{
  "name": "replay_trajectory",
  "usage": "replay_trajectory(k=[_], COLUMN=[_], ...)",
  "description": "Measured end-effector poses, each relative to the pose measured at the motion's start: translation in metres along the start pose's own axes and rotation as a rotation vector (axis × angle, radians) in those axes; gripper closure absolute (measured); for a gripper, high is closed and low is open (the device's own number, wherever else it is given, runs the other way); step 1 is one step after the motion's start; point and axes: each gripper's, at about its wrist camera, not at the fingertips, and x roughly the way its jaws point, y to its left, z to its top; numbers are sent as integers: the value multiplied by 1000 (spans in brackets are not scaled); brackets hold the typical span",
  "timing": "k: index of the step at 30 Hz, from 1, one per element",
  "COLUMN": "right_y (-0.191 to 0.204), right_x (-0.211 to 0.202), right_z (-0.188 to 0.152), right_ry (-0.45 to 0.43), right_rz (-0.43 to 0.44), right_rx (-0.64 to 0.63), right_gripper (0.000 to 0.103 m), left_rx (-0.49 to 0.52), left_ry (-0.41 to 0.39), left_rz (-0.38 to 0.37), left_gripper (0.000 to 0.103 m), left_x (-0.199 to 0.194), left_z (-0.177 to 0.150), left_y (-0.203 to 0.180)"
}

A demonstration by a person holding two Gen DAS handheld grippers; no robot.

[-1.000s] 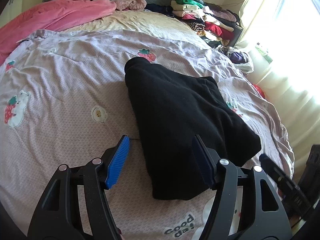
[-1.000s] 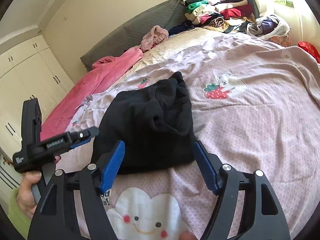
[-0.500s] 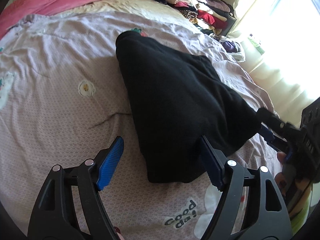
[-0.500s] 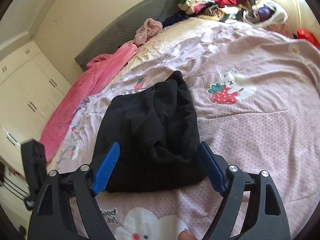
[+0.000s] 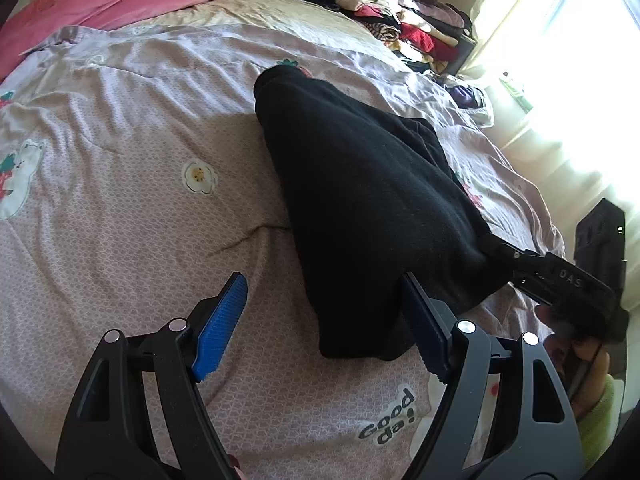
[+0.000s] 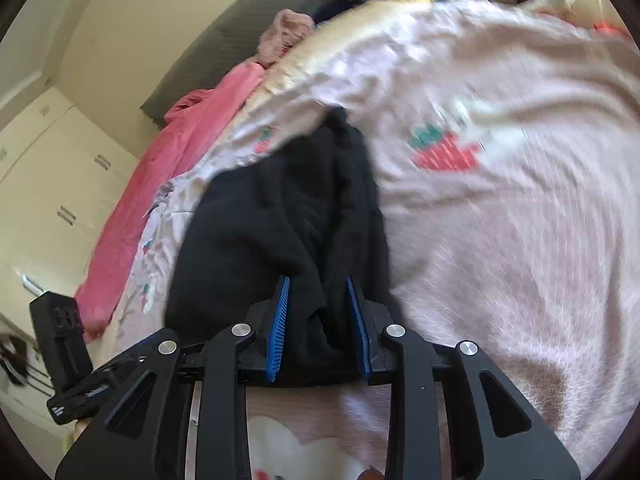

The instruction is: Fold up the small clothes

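Black garment (image 5: 360,200), a soft folded bundle, lies in the middle of a lilac bedspread (image 5: 120,208) printed with strawberries, a flower and the words "Good da!". The right gripper (image 6: 320,320) is closing its blue pads on the near corner of the bundle, with cloth bunched between them, while the left gripper (image 5: 324,320) gapes wide over the other near corner, its pads not pressing it. Beyond lie a pink blanket (image 5: 104,0) and stacked clothes (image 5: 400,20) by a bright window

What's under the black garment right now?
The black garment lies on the lilac printed bedspread; a strawberry print peeks out at its far end. What else lies beneath is covered.
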Motion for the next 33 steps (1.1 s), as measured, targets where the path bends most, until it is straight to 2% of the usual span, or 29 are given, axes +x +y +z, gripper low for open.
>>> replay_trajectory(k=[1, 4, 8, 12, 15, 22, 26, 30, 33], right_y=[0, 3, 20, 27, 25, 38, 57, 73, 77], right_x=[0, -2, -4, -5, -7, -21, -28, -24, -22], right_z=[-1, -6, -10, -14, -15, -12, -10, -14, -18], right_ry=[-5, -23, -45, -69, -80, -137, -164, -135, -125], right_rz=[-13, -42, -134, -219, -254, -273, -238, -202, -225], right_rx=[-4, -21, -111, -161, -163, -199, -250, -286, -302], right_gripper=[63, 61, 54, 38, 32, 31, 32, 48, 48], left_rx=[8, 22, 29, 42, 59, 68, 71, 77, 76], left_ry=[-1, -5, -3, -7, -9, -12, -13, -22, -38], left_rz=[8, 15, 13, 19, 25, 18, 18, 18, 16], left_gripper=[33, 33, 33, 33, 33, 32, 32, 32, 30], left_x=[0, 0, 0, -3, -3, -5, -7, -14, -24], left_z=[-1, -2, -3, -6, -9, -13, -14, -17, -19], left_y=[-1, -2, 0, 0, -2, -1, -2, -4, -5])
